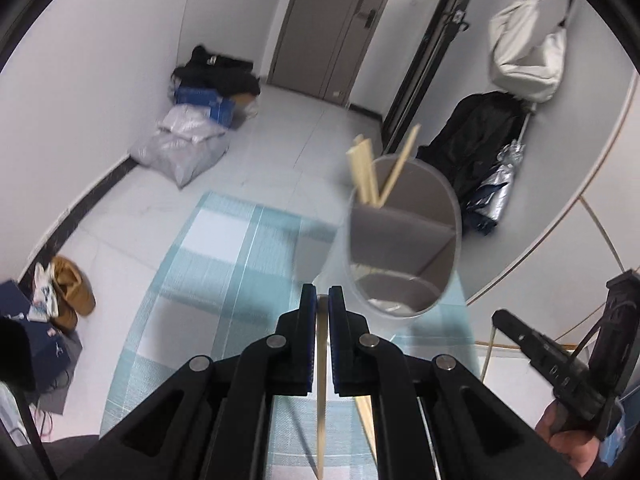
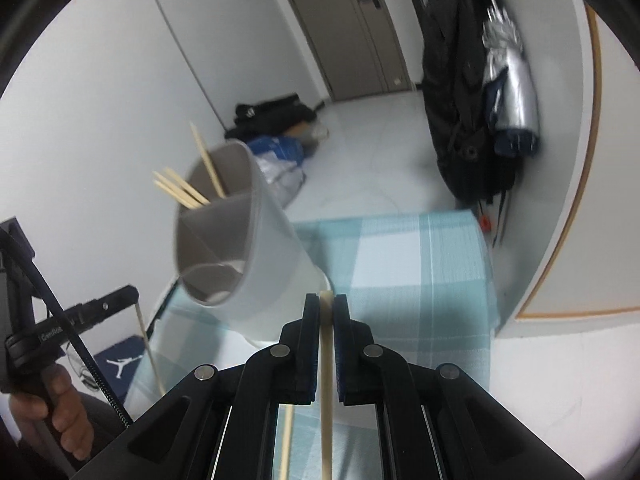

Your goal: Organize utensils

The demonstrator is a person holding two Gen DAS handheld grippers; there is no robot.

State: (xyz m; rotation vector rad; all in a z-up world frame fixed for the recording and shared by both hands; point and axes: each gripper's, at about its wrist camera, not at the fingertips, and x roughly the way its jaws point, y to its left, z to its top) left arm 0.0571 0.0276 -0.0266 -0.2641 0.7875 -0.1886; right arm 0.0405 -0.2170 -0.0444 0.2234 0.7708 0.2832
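A grey divided utensil holder (image 1: 404,236) stands on a blue checked cloth (image 1: 224,248), with several wooden chopsticks (image 1: 368,172) in its far compartment. My left gripper (image 1: 322,294) is shut on one wooden chopstick (image 1: 321,400), just left of the holder's base. In the right wrist view the holder (image 2: 240,240) is up and to the left, chopsticks (image 2: 188,192) sticking out of it. My right gripper (image 2: 327,300) is shut on a wooden chopstick (image 2: 327,380), beside the holder's base. Another chopstick (image 2: 286,440) lies on the cloth below.
The other gripper shows at the right edge of the left wrist view (image 1: 560,364) and at the left edge of the right wrist view (image 2: 60,332). Bags (image 1: 188,144) and shoes (image 1: 68,292) lie on the floor. Coats (image 2: 460,100) hang by the wall. A door (image 1: 336,28) is behind.
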